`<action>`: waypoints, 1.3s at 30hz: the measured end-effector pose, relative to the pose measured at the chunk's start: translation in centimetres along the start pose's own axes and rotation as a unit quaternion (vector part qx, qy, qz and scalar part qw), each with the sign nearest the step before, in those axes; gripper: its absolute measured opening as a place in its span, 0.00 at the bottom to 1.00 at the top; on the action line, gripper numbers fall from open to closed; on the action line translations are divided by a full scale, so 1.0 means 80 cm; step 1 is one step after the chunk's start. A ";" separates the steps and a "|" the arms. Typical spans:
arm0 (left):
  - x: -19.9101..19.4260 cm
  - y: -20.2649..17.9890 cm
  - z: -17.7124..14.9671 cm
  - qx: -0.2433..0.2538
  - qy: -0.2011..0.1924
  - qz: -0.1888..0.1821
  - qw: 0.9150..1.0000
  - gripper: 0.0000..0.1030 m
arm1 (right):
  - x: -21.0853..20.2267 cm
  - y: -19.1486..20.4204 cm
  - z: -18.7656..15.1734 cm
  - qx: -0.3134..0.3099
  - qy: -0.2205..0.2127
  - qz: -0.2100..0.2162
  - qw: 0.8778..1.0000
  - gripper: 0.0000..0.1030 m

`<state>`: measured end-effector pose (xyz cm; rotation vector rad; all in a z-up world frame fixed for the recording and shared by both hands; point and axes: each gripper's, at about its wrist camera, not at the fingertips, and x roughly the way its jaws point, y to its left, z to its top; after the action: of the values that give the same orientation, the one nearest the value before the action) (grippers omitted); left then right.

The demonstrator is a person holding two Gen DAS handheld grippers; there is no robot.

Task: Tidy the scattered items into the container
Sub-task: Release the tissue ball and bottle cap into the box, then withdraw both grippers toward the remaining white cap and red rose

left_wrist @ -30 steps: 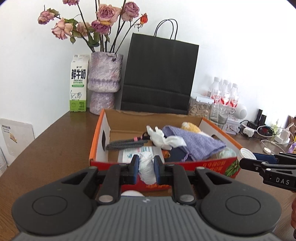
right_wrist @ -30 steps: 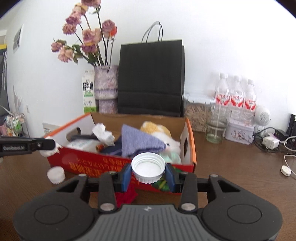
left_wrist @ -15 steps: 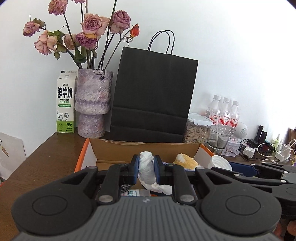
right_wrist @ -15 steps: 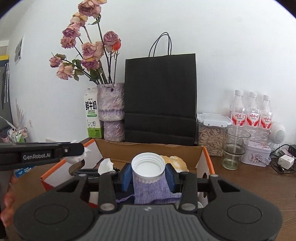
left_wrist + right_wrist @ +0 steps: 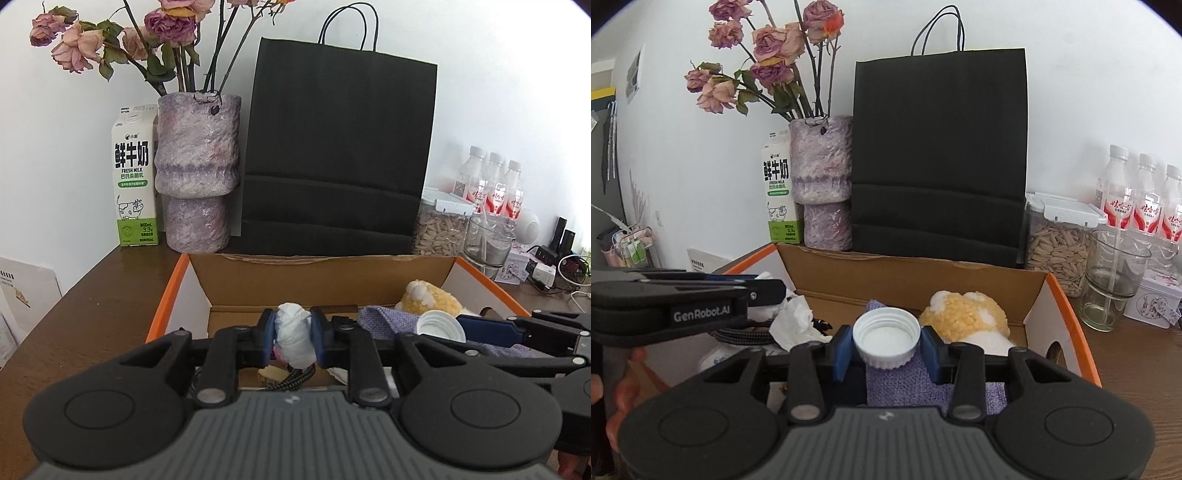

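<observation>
A cardboard box [image 5: 168, 295] with an orange rim [image 5: 1067, 295] holds a purple cloth [image 5: 905, 384], a yellow plush toy [image 5: 964, 317], a black cord and white tissue [image 5: 794, 325]. My left gripper [image 5: 293, 332] hangs over the box's left part. Its jaws are opening, and a crumpled white tissue wad [image 5: 293, 339] still fills the gap between the pads. My right gripper [image 5: 886, 349] hovers above the purple cloth, jaws opening, and the pads still flank a white screw cap [image 5: 886, 338]. Each gripper shows in the other's view: the right gripper [image 5: 480, 328] with its cap [image 5: 439, 326], the left gripper [image 5: 768, 286].
Behind the box stand a black paper bag [image 5: 336, 155], a purple vase [image 5: 197, 170] of dried roses and a milk carton [image 5: 135, 181]. At back right are a seed jar [image 5: 1056, 243], a glass [image 5: 1113, 280], water bottles [image 5: 1145, 199], a tin and cables. A hand [image 5: 624, 398] shows at lower left.
Both grippers have travelled forward from in front of the box to above its inside, carrying the tissue wad and the cap. Both pairs of jaws stand slightly wider.
</observation>
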<state>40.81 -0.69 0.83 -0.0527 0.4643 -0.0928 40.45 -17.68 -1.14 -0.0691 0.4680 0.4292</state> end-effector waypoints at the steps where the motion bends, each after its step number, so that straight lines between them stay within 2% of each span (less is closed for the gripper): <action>1: 0.002 0.001 -0.001 -0.004 0.001 0.009 1.000 0.61 | 0.000 -0.001 -0.001 -0.001 -0.001 -0.005 1.000 0.58; 2: 0.001 0.003 -0.002 -0.008 -0.003 0.018 1.000 0.71 | -0.002 -0.003 -0.002 0.001 -0.005 -0.010 1.000 0.71; 3: -0.002 0.005 -0.003 -0.013 -0.009 0.025 1.000 0.85 | -0.004 -0.004 -0.002 0.003 -0.010 -0.013 1.000 0.76; 4: -0.005 0.007 -0.001 -0.016 -0.015 0.028 0.999 0.94 | -0.006 -0.005 -0.002 0.005 -0.014 -0.016 1.000 0.82; 6: -0.011 0.008 0.000 -0.019 -0.024 0.028 0.999 1.00 | -0.011 -0.007 -0.001 0.007 -0.020 -0.020 1.000 0.85; 8: -0.015 0.007 0.000 -0.019 -0.026 0.029 0.999 1.00 | -0.015 -0.008 -0.001 0.011 -0.022 -0.025 0.999 0.98; 9: -0.016 0.007 -0.001 -0.020 -0.025 0.031 0.999 1.00 | -0.017 -0.009 -0.003 0.012 -0.023 -0.027 0.999 1.00; 14: -0.024 0.004 -0.007 -0.024 -0.031 0.022 0.999 1.00 | -0.030 -0.010 -0.008 0.009 -0.023 -0.038 0.999 1.00; 21: -0.044 -0.004 -0.020 -0.003 -0.040 0.018 0.999 1.00 | -0.050 -0.015 -0.020 0.020 -0.025 -0.049 0.998 1.00; 29: -0.089 -0.006 -0.049 0.007 -0.073 0.017 0.997 1.00 | -0.087 -0.011 -0.049 0.027 -0.038 -0.057 0.997 1.00; 33: -0.110 -0.012 -0.067 0.031 -0.074 0.025 0.996 1.00 | -0.108 -0.008 -0.066 0.022 -0.039 -0.067 0.997 1.00; 39: -0.135 -0.003 -0.087 0.020 -0.065 0.029 0.997 1.00 | -0.147 -0.004 -0.083 0.024 -0.055 -0.062 0.996 1.00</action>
<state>28.06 -0.07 -0.55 -0.0065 0.3343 -0.0418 28.29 -23.58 -1.78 -0.0271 0.3634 0.2972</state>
